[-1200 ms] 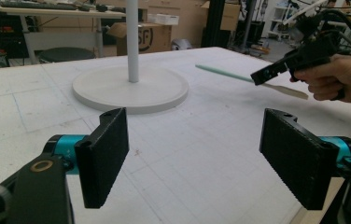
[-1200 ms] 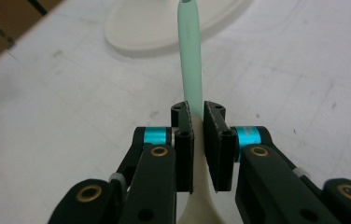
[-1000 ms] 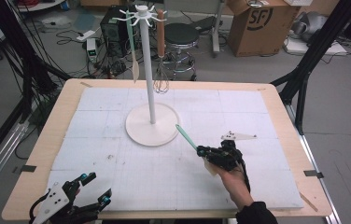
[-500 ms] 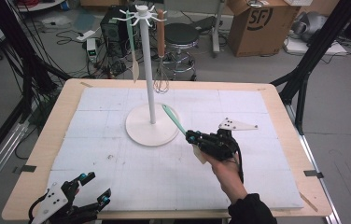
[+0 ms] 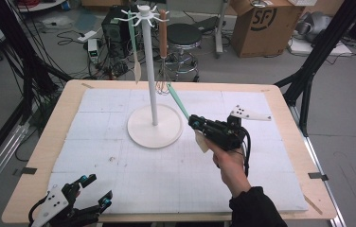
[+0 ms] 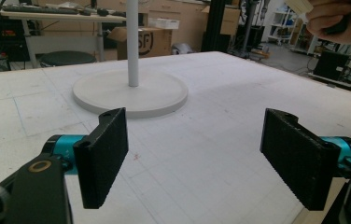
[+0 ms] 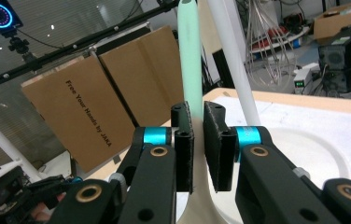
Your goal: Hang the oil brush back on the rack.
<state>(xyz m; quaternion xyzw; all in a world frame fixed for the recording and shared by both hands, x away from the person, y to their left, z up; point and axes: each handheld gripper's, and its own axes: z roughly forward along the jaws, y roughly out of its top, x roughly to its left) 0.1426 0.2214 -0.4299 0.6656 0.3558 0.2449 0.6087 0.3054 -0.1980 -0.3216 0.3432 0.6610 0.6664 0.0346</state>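
A white stand rises from a round base (image 5: 155,126); its pole (image 5: 151,71) carries hooks at the top. From the hooks hang a green-handled utensil (image 5: 133,42) and a brown-handled whisk (image 5: 163,33). My right gripper (image 5: 195,122) hovers just right of the base, shut on another green-handled utensil (image 5: 178,101). That handle slants up toward the pole, and its cream head (image 5: 202,142) hangs below the jaws. In the right gripper view the green handle (image 7: 190,56) stands between the closed pads (image 7: 184,140), beside the pole (image 7: 232,56). My left gripper (image 5: 97,190) rests open at the table's near left edge, nothing between its pads (image 6: 106,154).
A white mat (image 5: 119,161) covers the wooden table (image 5: 39,156). Behind the far edge stand a black stool (image 5: 185,35), a cardboard box (image 5: 261,23) and cables on the floor. A black frame leg (image 5: 318,52) rises off the far right corner.
My right gripper has lifted the utensil off the mat and carried it left toward the stand, its handle now nearer the pole. The left gripper has stayed put.
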